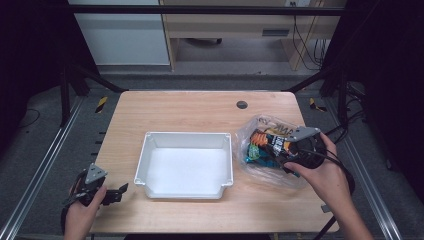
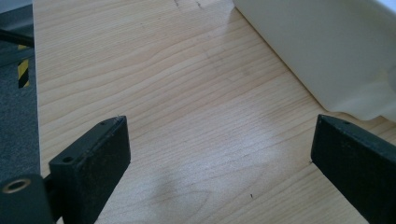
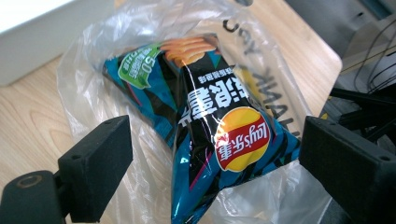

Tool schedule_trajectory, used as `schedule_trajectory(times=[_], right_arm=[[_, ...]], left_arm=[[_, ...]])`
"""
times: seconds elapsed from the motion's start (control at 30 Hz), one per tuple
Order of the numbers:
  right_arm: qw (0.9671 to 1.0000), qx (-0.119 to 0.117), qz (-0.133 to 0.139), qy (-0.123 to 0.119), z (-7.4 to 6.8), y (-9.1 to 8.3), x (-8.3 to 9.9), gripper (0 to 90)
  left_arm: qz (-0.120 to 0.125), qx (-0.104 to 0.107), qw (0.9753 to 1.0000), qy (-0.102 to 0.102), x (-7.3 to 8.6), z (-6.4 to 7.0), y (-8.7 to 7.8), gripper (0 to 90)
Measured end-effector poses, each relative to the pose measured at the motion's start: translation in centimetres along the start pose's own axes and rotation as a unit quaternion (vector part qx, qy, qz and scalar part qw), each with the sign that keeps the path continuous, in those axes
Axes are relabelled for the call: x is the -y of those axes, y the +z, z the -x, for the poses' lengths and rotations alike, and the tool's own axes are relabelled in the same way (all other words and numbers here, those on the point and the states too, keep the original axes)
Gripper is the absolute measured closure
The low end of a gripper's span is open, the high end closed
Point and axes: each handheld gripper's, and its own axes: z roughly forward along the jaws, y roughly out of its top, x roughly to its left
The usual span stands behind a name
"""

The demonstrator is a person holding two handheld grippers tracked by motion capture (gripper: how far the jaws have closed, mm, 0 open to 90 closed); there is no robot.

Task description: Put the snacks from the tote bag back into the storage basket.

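Two hand-held grippers in use, one per hand. Right hand-held gripper [image 1: 292,152] sits at approx 3 o'clock on the desk [image 1: 190,107], over a clear plastic bag [image 1: 260,170]. Jaws wide apart w/ nothing clamped; in the right gripper view [image 3: 212,163] they stand either side of a chip packet [image 3: 224,140], apart from it. Packet is black and teal w/ a red-yellow logo, lies inside the bag, tip pointing toward the camera. Orange and green items at the bag's 12 o'clock end in the high view, prob. part of the same packet's print; can't confirm at this res. Bag has dark lettering on its film, partly creased.

Left hand-held gripper [image 1: 120,192] at approx 7 o'clock, near the desk's front left corner, held in the left hand [image 1: 82,212]. Jaws open, empty; left gripper view [image 2: 219,163] shows bare wood between them.

White tray [image 1: 142,160] at desk centre, upright, interior bare. Its outer wall [image 2: 327,51] lies at 1 o'clock from the left jaws, near but not touching. Bag lies just beside the tray's 3 o'clock side; contact not determinable. Small dark grommet [image 1: 242,105] at 12 o'clock, well apart from bag.
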Motion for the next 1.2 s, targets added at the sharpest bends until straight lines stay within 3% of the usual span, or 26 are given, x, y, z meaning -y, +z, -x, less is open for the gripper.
schedule_trajectory(times=[0.17,0.5,1.2], right_arm=[[0.9996,-0.019,-0.013,-0.017,0.8,1.1,-0.4,9.4],[0.9986,-0.047,-0.020,-0.017,2.2,2.1,-0.8,7.2],[0.9966,-0.067,-0.043,-0.020,3.9,4.1,-1.8,7.5]], left_arm=[[-0.002,0.000,1.0000,0.001,0.0,0.0,0.0,4.4],[-0.005,-0.001,1.0000,-0.002,0.2,-0.1,0.1,4.4],[-0.003,0.001,1.0000,0.000,0.1,-0.2,0.0,4.5]])
